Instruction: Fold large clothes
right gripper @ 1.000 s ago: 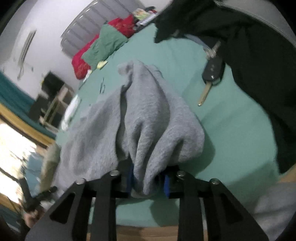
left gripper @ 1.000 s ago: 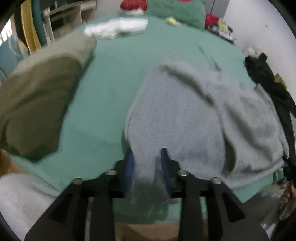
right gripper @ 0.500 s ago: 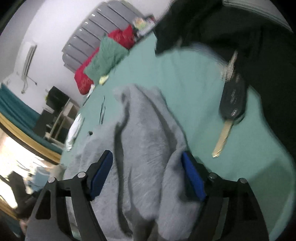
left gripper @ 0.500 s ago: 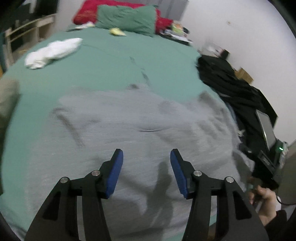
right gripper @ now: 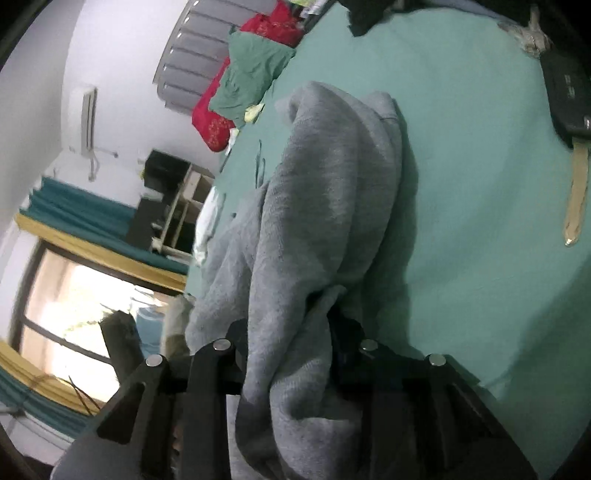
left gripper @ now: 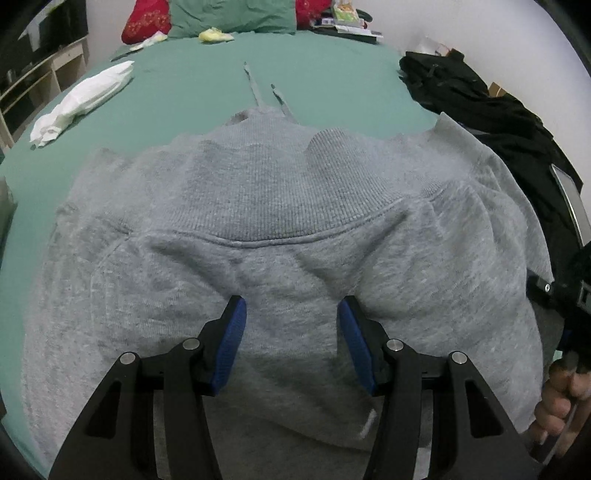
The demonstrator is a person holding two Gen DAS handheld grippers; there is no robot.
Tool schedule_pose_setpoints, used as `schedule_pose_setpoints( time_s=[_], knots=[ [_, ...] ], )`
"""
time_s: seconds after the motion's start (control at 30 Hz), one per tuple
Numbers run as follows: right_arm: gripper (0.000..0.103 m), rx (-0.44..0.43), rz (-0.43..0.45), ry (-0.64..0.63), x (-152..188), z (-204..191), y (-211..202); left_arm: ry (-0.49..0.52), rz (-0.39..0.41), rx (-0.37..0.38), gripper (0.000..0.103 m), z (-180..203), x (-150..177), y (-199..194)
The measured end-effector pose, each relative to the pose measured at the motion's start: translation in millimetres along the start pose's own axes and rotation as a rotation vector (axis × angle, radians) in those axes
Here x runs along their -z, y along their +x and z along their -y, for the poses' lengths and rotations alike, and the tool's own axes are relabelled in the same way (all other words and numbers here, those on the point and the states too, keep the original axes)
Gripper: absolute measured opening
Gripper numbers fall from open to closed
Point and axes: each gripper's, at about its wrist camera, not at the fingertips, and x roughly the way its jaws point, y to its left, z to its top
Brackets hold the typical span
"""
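A large grey hooded sweatshirt (left gripper: 280, 206) lies spread on the green bed (left gripper: 207, 88), its ribbed band across the middle and two drawstrings at the far edge. My left gripper (left gripper: 291, 325) is open and empty just above the sweatshirt's near part. My right gripper (right gripper: 291, 332) is shut on a bunched fold of the grey sweatshirt (right gripper: 325, 184), which drapes over its fingers and hides the pads.
A white cloth (left gripper: 81, 99) lies at the left of the bed. Black clothes (left gripper: 480, 99) are piled at the right edge. A car key (right gripper: 572, 122) lies on the sheet to the right. Red and green pillows (left gripper: 236, 14) sit at the head.
My left gripper let go of the sweatshirt, opened and now hovers over it spread flat. My right gripper opened briefly, then shut again on a fold.
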Motion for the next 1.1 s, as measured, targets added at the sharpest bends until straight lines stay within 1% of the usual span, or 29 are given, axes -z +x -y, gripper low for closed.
schedule_pose_setpoints(
  time_s=[0.1,0.17,0.23,0.33,0.43,0.47,0.5,0.6,0.63,0.7,0.8,0.83,0.9,0.93,0.97,1.0,1.07,1.1],
  knots=[
    [0.026,-0.030,0.041,-0.048,0,-25,-5,0.008,0.011,0.002,0.056,-2,5,-5],
    [0.026,-0.073,0.060,-0.063,0,-43,-6,0.015,-0.002,0.017,0.056,-4,2,-5],
    [0.026,-0.078,0.071,-0.094,5,-61,-8,0.016,-0.021,0.046,0.056,-12,0,-8],
    [0.026,-0.023,0.088,-0.148,16,-98,-4,0.045,-0.061,0.117,0.056,-21,-7,-8],
    [0.026,0.074,0.106,-0.259,25,-136,3,-0.003,-0.086,0.218,0.056,-41,-14,-20],
    [0.025,0.103,0.111,-0.300,28,-150,5,-0.009,-0.078,0.234,0.056,-47,-16,-25],
    [0.025,0.106,0.116,-0.324,30,-162,7,-0.007,-0.057,0.246,0.056,-56,-16,-35],
    [0.025,0.102,0.103,-0.332,33,-180,18,-0.004,0.004,0.264,0.056,-90,-16,-64],
    [0.025,0.114,0.096,-0.347,36,-189,25,-0.009,0.019,0.257,0.056,-101,-14,-70],
    [0.025,0.153,0.072,-0.405,43,-213,43,-0.011,0.059,0.216,0.056,-130,-11,-84],
    [0.023,0.179,0.030,-0.452,54,-241,78,-0.013,0.126,0.152,0.056,-173,-3,-96],
    [0.023,0.187,0.013,-0.471,58,-247,89,-0.027,0.138,0.141,0.056,-189,1,-97],
    [0.022,0.212,-0.030,-0.512,68,-263,120,-0.084,0.133,0.138,0.056,-218,5,-93],
    [0.022,0.226,-0.046,-0.530,74,-266,129,-0.120,0.125,0.133,0.056,-232,6,-93],
    [0.022,0.251,-0.077,-0.560,83,-273,152,-0.161,0.119,0.130,0.056,-248,7,-95],
    [0.022,0.263,-0.104,-0.572,91,-275,168,-0.181,0.132,0.136,0.056,-257,7,-100],
    [0.022,0.279,-0.167,-0.565,107,-273,201,-0.198,0.183,0.129,0.056,-277,11,-115],
    [0.025,0.287,-0.192,-0.560,113,-271,212,-0.199,0.208,0.115,0.056,-286,12,-123]
  ],
)
